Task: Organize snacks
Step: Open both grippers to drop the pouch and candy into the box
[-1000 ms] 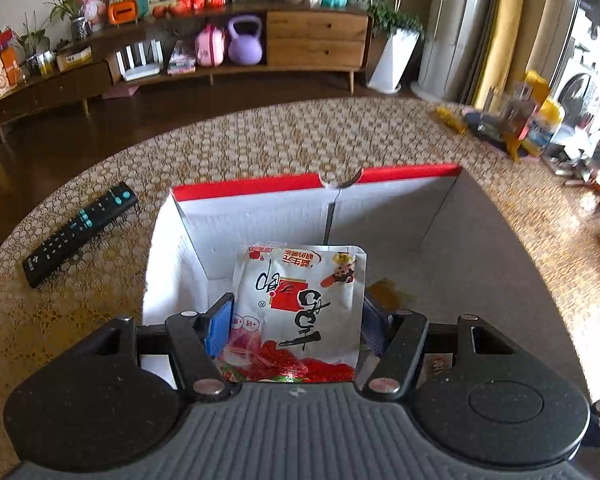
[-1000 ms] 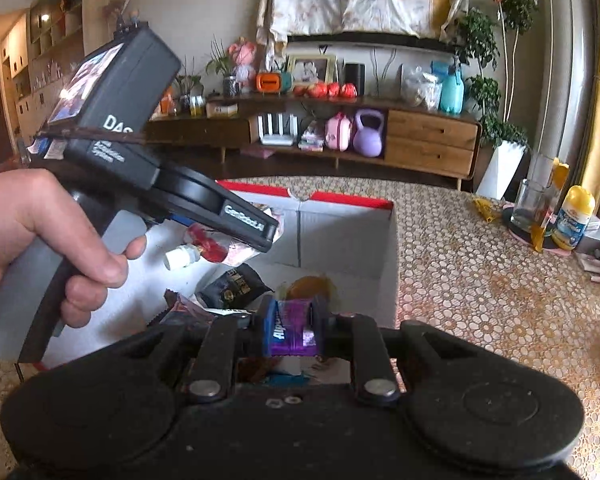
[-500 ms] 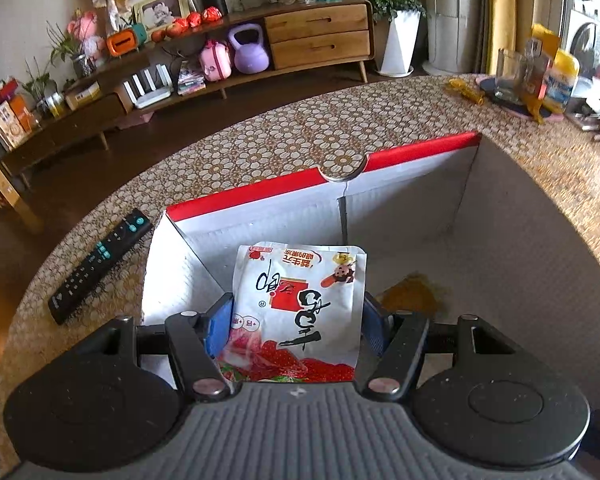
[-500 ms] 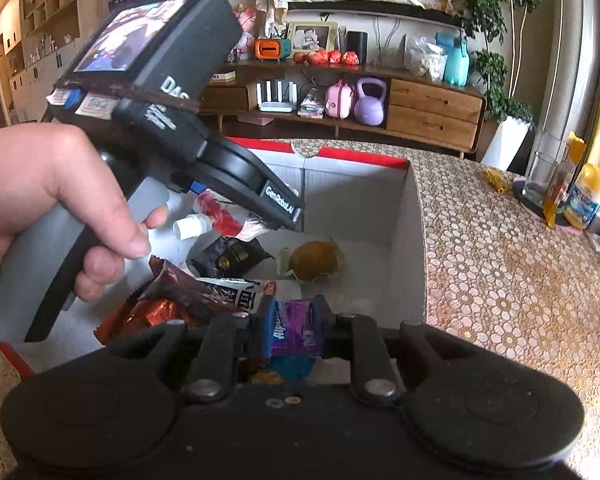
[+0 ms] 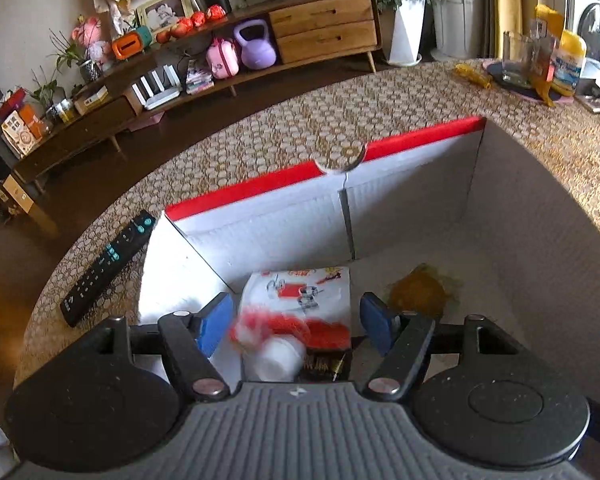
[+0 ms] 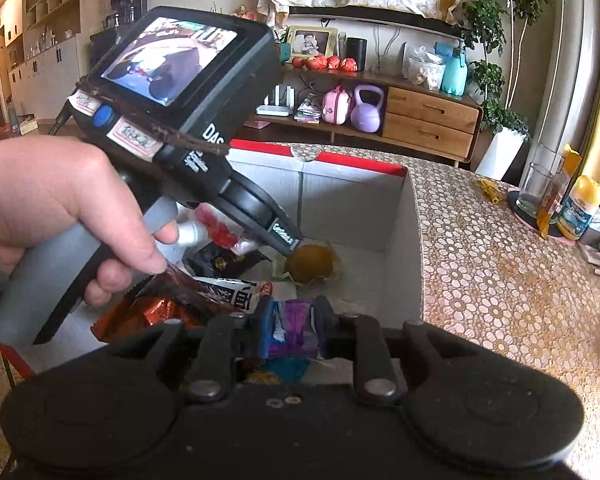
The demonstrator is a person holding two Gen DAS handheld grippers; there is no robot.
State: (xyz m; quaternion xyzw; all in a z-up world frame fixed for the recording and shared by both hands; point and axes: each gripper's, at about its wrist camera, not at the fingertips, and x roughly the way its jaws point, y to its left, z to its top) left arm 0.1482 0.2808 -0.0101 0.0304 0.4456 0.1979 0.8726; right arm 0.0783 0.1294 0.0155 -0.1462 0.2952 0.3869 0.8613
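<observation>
Lying on the patterned tablecloth [image 5: 380, 120] at the far left of the left wrist view, a black remote control [image 5: 108, 266] is seen just beside the white cardboard box [image 5: 420, 208] with the red rim; over the box the left gripper [image 5: 296, 320] is held, pointed down into it; its jaws are opening and its blue pads [image 5: 216, 322] stand apart from the white and red snack packet [image 5: 300, 300], which is blurred between them and is not pressed by either pad; to the right of the packet a yellow-brown wrapped snack [image 5: 418, 292] is lying on the box floor.

In the right wrist view a hand [image 6: 56, 208] is seen at the left, closed around the grey handle of the left gripper; below it, a dark red wrapper [image 6: 156, 304] and a black packet [image 6: 220, 262] are lying in the box with other snacks; further right, at the bottom centre, the right gripper [image 6: 292, 332] is set narrow, with a purple snack bar [image 6: 296, 328] between its fingers; its jaws are opening slightly, yet the bar is seen pressed on both sides; on the table at the far right a glass [image 6: 538, 188] and a yellow-capped bottle [image 6: 582, 208] are standing.
</observation>
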